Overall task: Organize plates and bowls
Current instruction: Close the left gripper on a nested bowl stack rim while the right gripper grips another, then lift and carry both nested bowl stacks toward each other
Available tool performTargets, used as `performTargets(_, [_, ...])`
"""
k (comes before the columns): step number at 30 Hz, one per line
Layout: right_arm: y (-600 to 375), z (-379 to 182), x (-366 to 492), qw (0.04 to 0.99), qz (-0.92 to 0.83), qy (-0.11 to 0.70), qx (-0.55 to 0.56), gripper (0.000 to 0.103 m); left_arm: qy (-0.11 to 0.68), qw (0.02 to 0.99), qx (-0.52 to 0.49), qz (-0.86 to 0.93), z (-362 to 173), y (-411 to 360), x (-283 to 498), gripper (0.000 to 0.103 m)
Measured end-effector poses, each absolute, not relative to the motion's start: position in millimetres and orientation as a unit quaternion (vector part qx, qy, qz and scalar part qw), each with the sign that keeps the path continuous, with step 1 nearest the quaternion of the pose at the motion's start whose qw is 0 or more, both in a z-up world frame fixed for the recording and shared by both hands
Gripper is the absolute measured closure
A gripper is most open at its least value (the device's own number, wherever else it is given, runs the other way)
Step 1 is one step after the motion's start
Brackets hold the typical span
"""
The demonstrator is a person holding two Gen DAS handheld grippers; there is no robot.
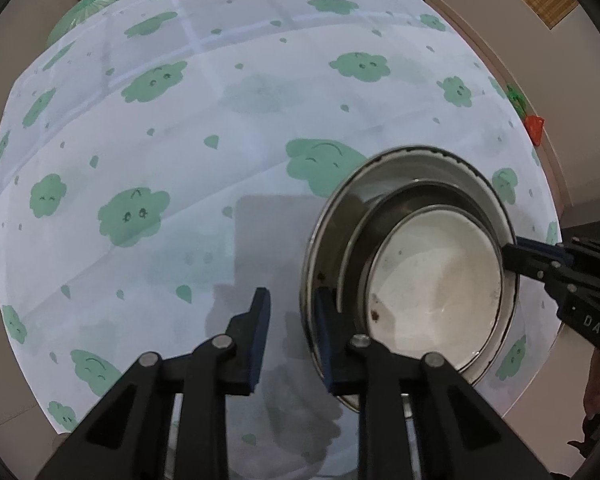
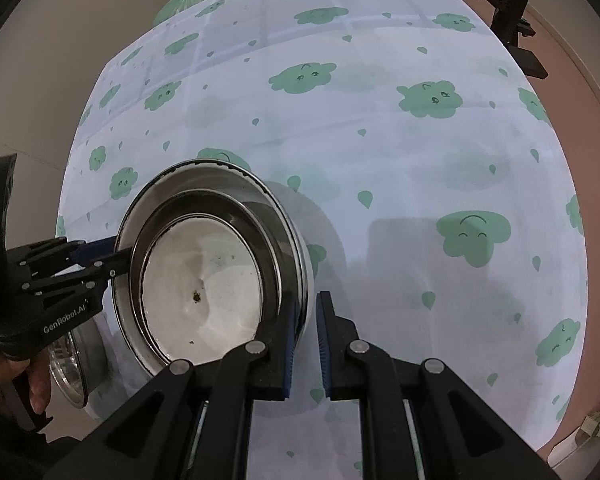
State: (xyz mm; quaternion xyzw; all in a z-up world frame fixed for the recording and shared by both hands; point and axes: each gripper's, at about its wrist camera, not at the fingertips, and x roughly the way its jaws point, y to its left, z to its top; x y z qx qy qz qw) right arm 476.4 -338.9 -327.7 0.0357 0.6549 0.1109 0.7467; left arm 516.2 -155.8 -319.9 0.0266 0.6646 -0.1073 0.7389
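We looked down on a round table (image 1: 228, 128) covered with a pale cloth (image 2: 400, 160) printed with green smiling clouds and small green drops. Near its edge sat a stack of metal dishes: a large steel bowl (image 1: 328, 240) holding a smaller steel bowl (image 1: 380, 216), and inside that a white-bottomed plate (image 1: 436, 276) with a few dark specks on it.

The left gripper (image 1: 292, 340) pointed down at the stack. Its jaws stood at a narrow gap astride the large bowl's rim, one pad inside and one outside; we could not tell whether they pressed on it.

The right gripper (image 2: 306, 344) was nearly closed, clamping the large bowl's rim on the opposite side.

A hand (image 2: 4, 384) showed at the edge, holding the left gripper's handle. Another shiny metal dish (image 2: 70, 372) lay partly hidden beside it.
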Motion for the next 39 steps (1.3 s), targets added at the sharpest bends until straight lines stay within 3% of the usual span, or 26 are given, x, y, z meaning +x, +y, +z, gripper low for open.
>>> performTargets(5, [-337.7, -327.3, 476.3, 0.746, 0.111, 0.656, 0.042, 0.091, 0.663, 0.74, 0.033, -0.104, -320.0, -159.2, 514.0, 0.089])
performTargets(8, [-336.4, -327.6, 476.2, 0.745, 0.115, 0.656, 0.038, 0.096, 0.666, 0.736, 0.031, -0.113, -320.7, -161.1, 512.8, 0.1])
performTargets(39, [-319.4, -274.7, 438.6, 0.752, 0.187, 0.631, -0.004, 0.097, 0.638, 0.769, -0.02, -0.032, -264.8, -139.5, 430.0, 0.101])
